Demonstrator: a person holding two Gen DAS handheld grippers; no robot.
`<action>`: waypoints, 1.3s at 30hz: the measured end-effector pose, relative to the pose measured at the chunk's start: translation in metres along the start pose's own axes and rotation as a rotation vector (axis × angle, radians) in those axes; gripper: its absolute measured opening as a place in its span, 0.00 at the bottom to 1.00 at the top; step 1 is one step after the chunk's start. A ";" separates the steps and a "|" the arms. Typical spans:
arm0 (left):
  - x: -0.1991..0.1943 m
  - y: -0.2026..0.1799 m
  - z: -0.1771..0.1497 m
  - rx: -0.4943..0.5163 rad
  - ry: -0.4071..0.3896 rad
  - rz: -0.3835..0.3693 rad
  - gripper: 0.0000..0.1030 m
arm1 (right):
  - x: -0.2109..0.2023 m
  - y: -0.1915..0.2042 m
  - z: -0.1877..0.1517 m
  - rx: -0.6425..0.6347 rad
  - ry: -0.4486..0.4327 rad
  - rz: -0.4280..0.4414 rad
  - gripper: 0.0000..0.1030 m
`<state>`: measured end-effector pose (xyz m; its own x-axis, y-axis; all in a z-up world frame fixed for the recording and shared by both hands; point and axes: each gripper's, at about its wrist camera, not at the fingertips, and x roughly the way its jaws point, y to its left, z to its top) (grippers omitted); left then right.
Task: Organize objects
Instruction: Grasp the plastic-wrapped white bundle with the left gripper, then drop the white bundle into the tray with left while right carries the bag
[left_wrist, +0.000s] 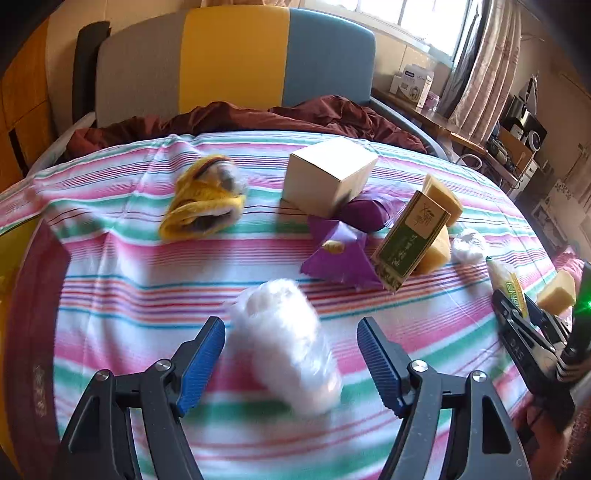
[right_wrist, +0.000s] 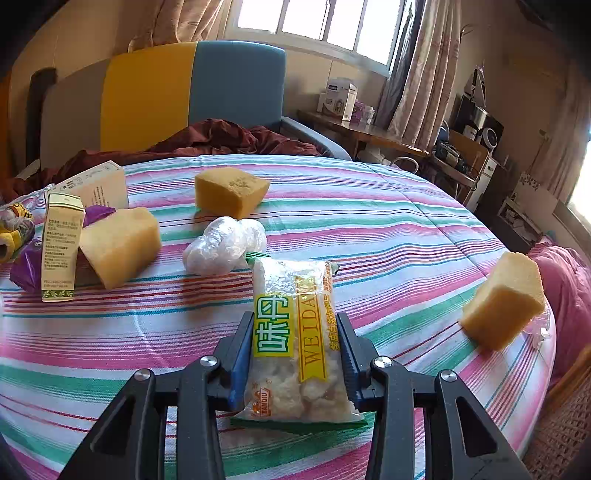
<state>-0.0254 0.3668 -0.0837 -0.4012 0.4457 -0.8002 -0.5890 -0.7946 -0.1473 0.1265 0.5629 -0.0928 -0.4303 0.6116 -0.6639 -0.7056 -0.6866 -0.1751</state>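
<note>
Nearest, the right gripper (right_wrist: 295, 354) clamps a clear snack packet (right_wrist: 295, 332) printed "WEIDA" and "味丹", full of pale chunks; the left gripper (left_wrist: 291, 354) gapes wide around a blurred white plastic-wrapped roll (left_wrist: 284, 343), not touching it; beyond, mid-bed on the striped sheet (left_wrist: 110, 266), a green carton (left_wrist: 410, 240) with unreadable script leans on a yellow sponge (left_wrist: 437, 251); farther back sits a plain white box (left_wrist: 328, 177).

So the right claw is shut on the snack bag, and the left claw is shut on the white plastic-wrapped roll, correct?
Not quite. The right claw is indeed shut on the snack bag, but the left claw is open: in the left wrist view its blue fingers stand wide apart on either side of the white plastic-wrapped roll, not closed on it.
</note>
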 end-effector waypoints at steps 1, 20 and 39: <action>0.002 -0.002 0.000 0.005 -0.003 -0.004 0.73 | 0.001 0.000 0.000 0.000 0.002 0.001 0.41; -0.006 0.011 -0.010 0.000 -0.155 -0.037 0.34 | 0.000 0.001 0.000 -0.002 -0.007 -0.001 0.41; -0.080 0.028 -0.049 0.035 -0.240 -0.094 0.34 | -0.009 0.010 -0.001 -0.046 -0.051 -0.047 0.41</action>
<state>0.0248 0.2885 -0.0527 -0.4959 0.6056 -0.6223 -0.6536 -0.7322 -0.1916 0.1238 0.5506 -0.0895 -0.4260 0.6620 -0.6166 -0.6995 -0.6733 -0.2395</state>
